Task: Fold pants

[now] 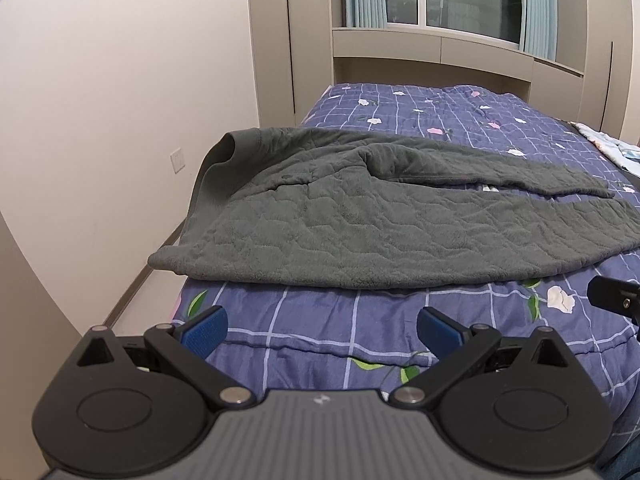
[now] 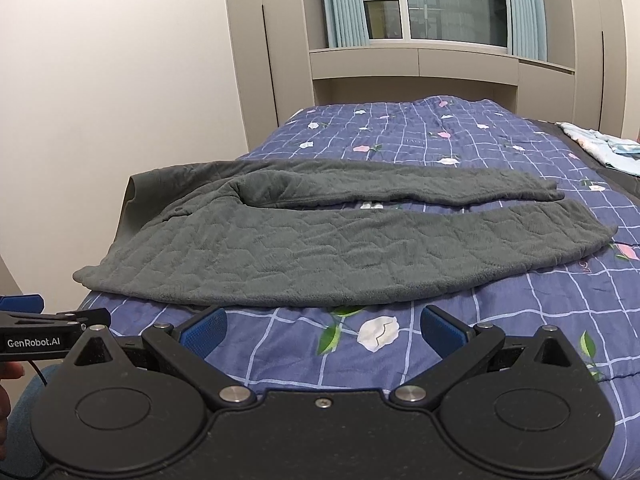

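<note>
Dark grey quilted fleece pants [image 1: 360,220] lie flat across the bed, waistband at the left edge, both legs stretching right. They also show in the right wrist view [image 2: 320,248]. My left gripper [image 1: 322,330] is open and empty, just short of the pants' near edge, toward the waist end. My right gripper [image 2: 324,330] is open and empty, just short of the near leg's edge. The left gripper's side shows at the left of the right wrist view [image 2: 52,328]; the right gripper's tip shows at the right of the left wrist view [image 1: 612,296].
The bed has a blue checked floral quilt [image 2: 400,140]. A light patterned cloth [image 2: 600,146] lies at the far right. A white wall [image 1: 100,120] and cabinets stand to the left, with a window [image 2: 432,4] behind the bed. The bed's left edge drops to the floor.
</note>
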`<state>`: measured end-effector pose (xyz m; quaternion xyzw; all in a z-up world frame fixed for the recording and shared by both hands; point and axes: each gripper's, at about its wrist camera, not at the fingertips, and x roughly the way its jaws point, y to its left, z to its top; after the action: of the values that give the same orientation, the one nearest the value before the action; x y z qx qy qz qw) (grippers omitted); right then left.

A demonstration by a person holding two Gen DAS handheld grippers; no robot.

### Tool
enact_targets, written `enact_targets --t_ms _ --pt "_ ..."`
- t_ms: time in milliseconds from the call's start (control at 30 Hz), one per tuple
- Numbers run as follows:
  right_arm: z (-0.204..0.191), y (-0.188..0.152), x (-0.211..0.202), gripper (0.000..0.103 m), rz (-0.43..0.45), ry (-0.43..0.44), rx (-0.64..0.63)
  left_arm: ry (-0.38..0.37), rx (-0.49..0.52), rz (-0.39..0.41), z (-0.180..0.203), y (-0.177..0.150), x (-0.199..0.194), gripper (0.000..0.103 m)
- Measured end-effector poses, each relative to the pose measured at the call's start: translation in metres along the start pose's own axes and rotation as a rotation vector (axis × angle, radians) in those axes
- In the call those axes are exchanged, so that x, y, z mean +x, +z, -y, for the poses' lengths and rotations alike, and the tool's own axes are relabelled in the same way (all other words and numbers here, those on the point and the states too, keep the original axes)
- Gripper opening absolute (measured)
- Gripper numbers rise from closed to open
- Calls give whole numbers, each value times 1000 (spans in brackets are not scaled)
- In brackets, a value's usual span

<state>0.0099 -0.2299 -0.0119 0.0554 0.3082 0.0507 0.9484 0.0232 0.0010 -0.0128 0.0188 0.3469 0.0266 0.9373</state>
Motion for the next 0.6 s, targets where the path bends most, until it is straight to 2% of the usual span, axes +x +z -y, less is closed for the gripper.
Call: enact_targets --t_ms 600 --pt "2 2 5 103 -14 5 2 3 4 -6 2 1 2 102"
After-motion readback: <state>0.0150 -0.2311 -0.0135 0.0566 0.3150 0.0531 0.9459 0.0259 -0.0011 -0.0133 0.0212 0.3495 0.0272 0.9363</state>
